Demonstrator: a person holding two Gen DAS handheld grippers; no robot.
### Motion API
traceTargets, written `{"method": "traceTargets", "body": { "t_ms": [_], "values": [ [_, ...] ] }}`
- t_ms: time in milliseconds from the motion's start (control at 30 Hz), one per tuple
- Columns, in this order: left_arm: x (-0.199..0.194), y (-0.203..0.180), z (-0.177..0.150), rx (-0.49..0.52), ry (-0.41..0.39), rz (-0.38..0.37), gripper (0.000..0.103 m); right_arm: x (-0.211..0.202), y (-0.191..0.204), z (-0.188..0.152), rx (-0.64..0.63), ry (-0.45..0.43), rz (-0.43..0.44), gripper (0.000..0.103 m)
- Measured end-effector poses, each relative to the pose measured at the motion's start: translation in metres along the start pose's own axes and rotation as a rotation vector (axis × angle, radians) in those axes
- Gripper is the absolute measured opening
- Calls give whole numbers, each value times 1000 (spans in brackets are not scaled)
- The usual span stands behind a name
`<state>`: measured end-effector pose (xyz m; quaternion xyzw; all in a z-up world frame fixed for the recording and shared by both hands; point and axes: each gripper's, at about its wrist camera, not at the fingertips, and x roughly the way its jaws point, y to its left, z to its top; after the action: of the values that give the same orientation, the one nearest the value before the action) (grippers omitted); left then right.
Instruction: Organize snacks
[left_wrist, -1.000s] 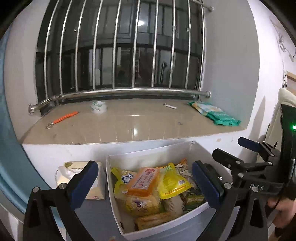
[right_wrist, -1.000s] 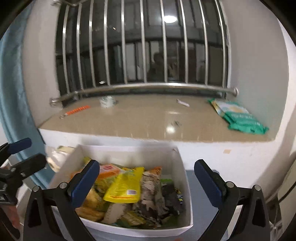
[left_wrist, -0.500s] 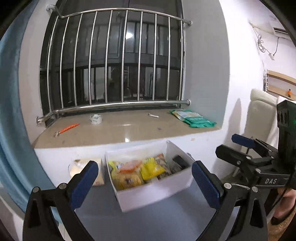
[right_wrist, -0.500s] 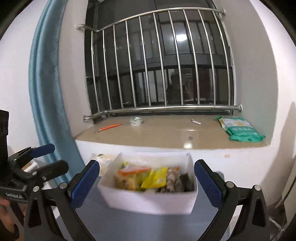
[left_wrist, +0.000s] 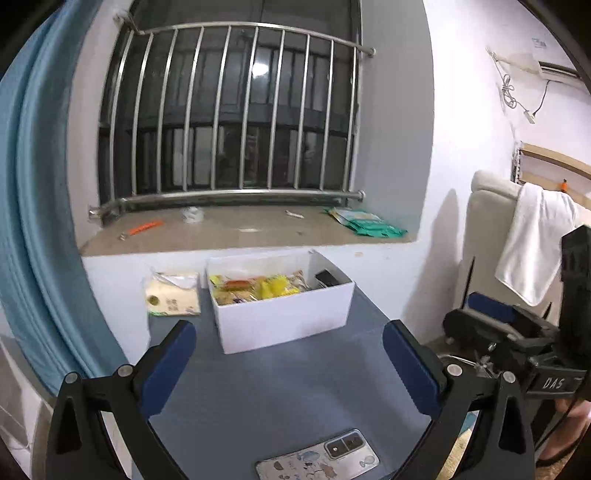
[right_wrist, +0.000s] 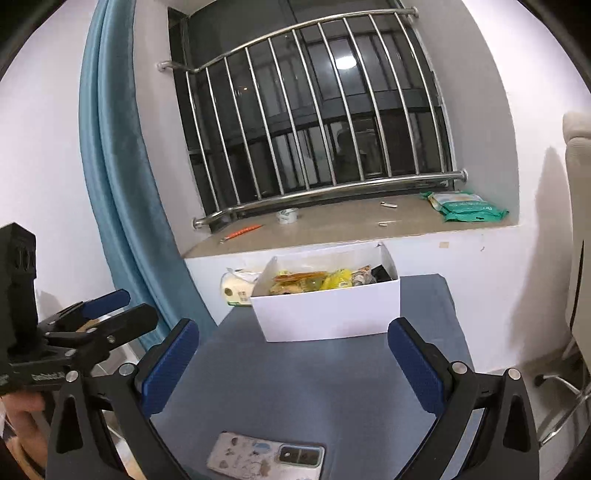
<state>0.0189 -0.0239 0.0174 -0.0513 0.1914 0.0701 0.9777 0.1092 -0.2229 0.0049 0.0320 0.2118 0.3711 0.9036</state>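
Left wrist view: the left gripper (left_wrist: 288, 365) is seen wide open, and nothing is held between its blue pads (left_wrist: 168, 363). The right gripper (right_wrist: 293, 360) is also spread wide and empty. The white box (left_wrist: 284, 317), filled with snack packets (left_wrist: 258, 286), is placed at the far end of the grey table (left_wrist: 295, 387), under the window sill (left_wrist: 229, 234). A tissue pack (left_wrist: 171, 295) is seen just beside the box, and a phone (left_wrist: 317, 461) lies at the near edge.
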Motion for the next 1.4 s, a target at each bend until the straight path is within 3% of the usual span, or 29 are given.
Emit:
{"method": "traceTargets", "body": {
  "t_ms": [100,233,1400],
  "values": [
    [-6,-1,-1,-6,-12,-20,103,-9,9,6,-42,-31,-25,103],
    [-5,5,0,-9,-11,25,103,-14,17,10,-60,-44,-21,103],
    [-7,12,-4,-25,2,41,103,-9,31,4,-62,-6,-20,103]
  ]
}}
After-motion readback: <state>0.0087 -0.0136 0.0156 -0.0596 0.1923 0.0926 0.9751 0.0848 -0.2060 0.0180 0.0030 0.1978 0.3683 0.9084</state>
